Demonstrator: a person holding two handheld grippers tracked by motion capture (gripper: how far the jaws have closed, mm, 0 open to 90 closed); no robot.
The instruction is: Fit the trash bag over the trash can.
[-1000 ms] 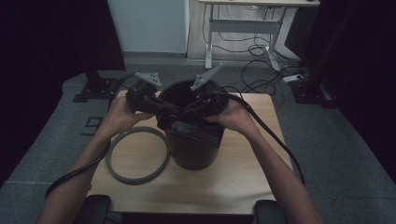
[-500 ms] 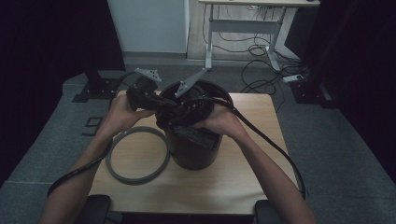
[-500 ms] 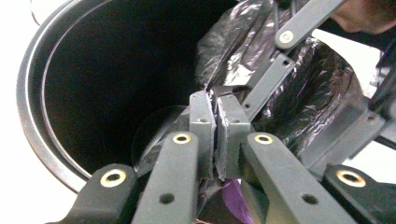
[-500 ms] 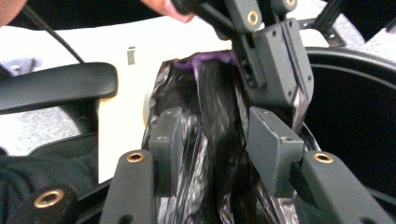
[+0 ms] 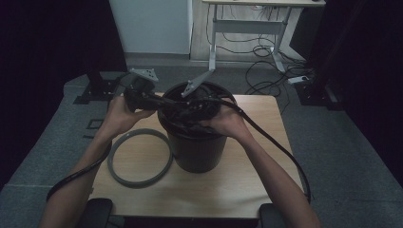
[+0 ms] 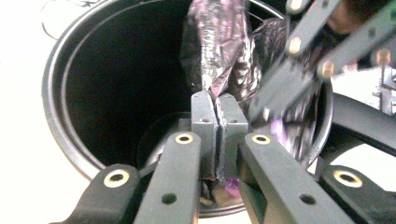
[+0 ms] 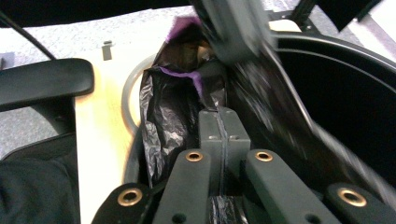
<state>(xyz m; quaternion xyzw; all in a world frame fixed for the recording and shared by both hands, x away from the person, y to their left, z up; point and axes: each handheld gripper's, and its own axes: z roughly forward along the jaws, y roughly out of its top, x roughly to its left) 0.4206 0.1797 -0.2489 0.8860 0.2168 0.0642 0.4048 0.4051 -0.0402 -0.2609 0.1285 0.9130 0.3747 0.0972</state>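
A black bucket (image 5: 197, 152) stands in the middle of a wooden table (image 5: 256, 180). Over its mouth hangs a crumpled black bin bag (image 6: 219, 51) with a purple lining (image 7: 187, 74), held between both grippers. My left gripper (image 6: 217, 123) comes in from the bucket's left rim and is shut on a fold of the bag. My right gripper (image 7: 223, 126) reaches across from the right, and its jaws have just been closing with bag film pinched between the pads. In the high view the left gripper (image 5: 165, 103) and the right gripper (image 5: 179, 114) meet close together above the bucket's left side.
A grey ring (image 5: 138, 178) lies flat on the table left of the bucket. Thick black cables (image 5: 280, 147) trail from both grippers past the forearms. Beyond the table are a white desk frame (image 5: 247, 28) and floor wiring (image 5: 266, 76).
My right gripper has shifted left across the bucket mouth toward the left gripper. The left hand has stayed at the bucket's left rim.
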